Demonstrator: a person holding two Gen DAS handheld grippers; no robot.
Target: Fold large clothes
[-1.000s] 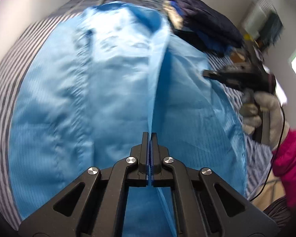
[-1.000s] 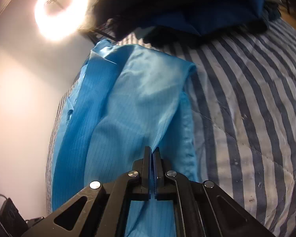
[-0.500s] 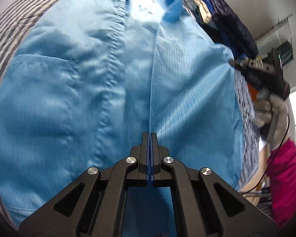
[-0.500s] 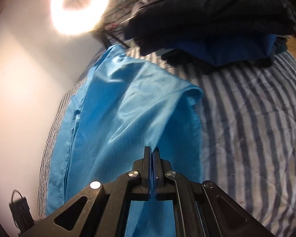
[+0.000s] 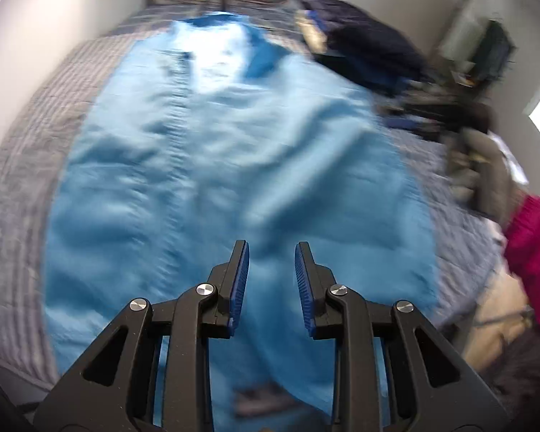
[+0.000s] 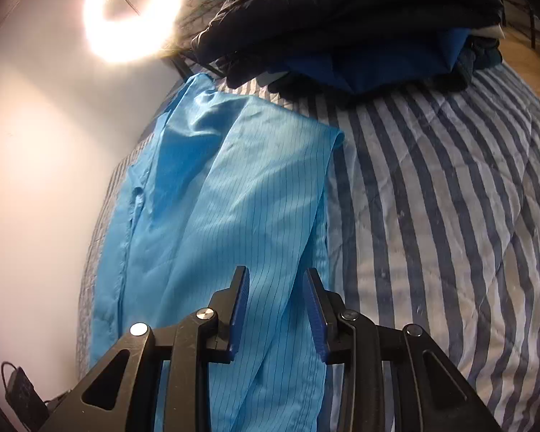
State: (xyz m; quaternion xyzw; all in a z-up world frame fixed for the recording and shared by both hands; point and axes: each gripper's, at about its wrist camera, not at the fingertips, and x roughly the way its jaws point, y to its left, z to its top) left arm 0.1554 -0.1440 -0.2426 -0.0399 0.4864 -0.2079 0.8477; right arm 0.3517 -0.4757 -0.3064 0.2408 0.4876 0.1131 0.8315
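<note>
A large light-blue pinstriped garment [image 5: 226,165] lies spread on the striped bed, its collar at the far end. In the right wrist view the same garment [image 6: 226,216] shows one side folded over along its right edge. My left gripper [image 5: 271,248] hovers above the garment's near end, its jaws opening with nothing between them. My right gripper [image 6: 275,273] is likewise opening above the folded edge, the cloth lying below the blue pads [image 6: 315,313] and not pinched. The right gripper shows blurred at the right of the left wrist view, in a gloved hand [image 5: 486,165].
A pile of dark clothes [image 6: 360,28] sits at the head of the bed, beside the garment's collar. The blue-and-white striped bedspread [image 6: 450,198] stretches to the right. A ring light [image 6: 133,10] shines on the wall. A pink sleeve [image 5: 532,248] is at the right edge.
Both grippers have let go of the blue cloth and their jaws have parted. The raised fold has dropped flat onto the garment. The left gripper has pulled back toward the near end.
</note>
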